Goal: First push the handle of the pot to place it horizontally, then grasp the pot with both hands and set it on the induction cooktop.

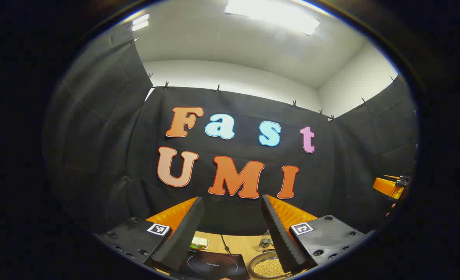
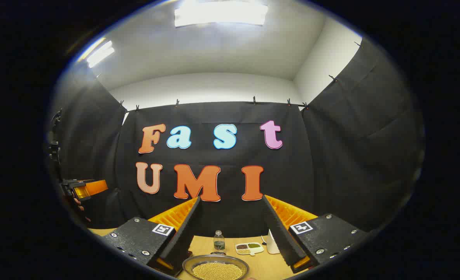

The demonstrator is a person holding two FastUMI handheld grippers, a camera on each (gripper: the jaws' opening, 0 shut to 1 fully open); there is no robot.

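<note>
Pot (image 2: 216, 268) sits low on the table right of the cooktop (image 1: 214, 266), untouched; both grippers (image 1: 231, 217) (image 2: 231, 217) hang spread and empty above, so handle-pushing likely comes next, needing a descent.

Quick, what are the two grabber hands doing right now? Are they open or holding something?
Left gripper: open, holding nothing, above the flat black induction cooktop.
Right gripper: open, holding nothing, above the round metal pot of yellow beans.

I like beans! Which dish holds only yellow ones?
The round metal pot, in front; the small divided dish behind it holds differently coloured heaps.
</note>
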